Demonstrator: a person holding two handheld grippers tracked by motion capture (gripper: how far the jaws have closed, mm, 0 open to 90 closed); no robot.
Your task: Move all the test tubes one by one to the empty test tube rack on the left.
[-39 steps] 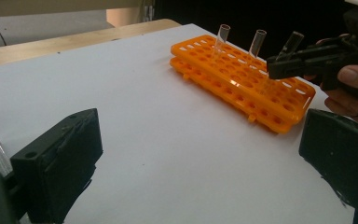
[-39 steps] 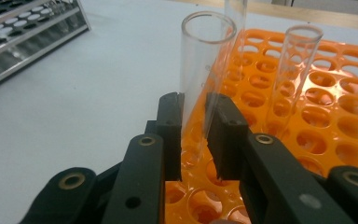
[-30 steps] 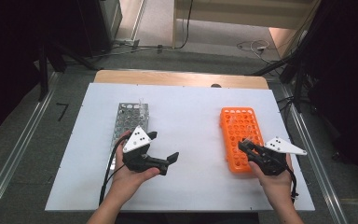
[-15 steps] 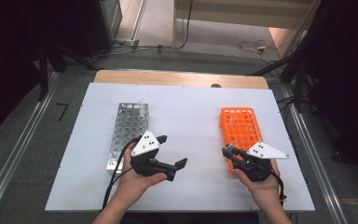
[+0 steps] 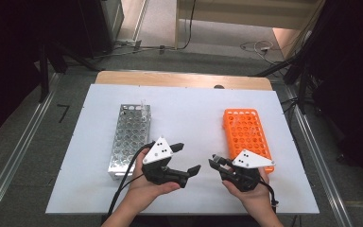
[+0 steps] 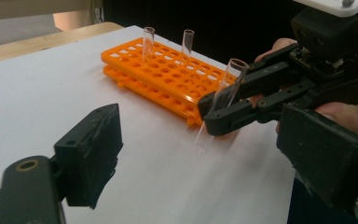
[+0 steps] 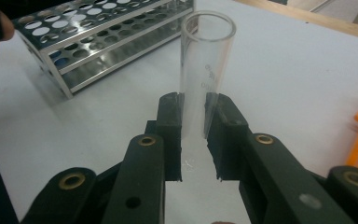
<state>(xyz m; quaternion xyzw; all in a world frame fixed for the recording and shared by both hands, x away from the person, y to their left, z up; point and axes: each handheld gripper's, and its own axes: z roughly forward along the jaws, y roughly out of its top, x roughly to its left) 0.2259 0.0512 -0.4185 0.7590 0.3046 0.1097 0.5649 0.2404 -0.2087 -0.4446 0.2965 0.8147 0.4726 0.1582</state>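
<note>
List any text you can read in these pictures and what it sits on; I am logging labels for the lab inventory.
Nothing can be read for certain.
Glass tube held by the right gripper: faint raised marks on its wall, too blurred to read.
Orange rack: no visible label.
Metal rack: no visible label.
Left gripper: grey plate with dark dots, no letters.

a lab: test-tube racks, metal point(image 5: 128, 140) and orange point(image 5: 246, 132), on a white table point(image 5: 189, 118).
</note>
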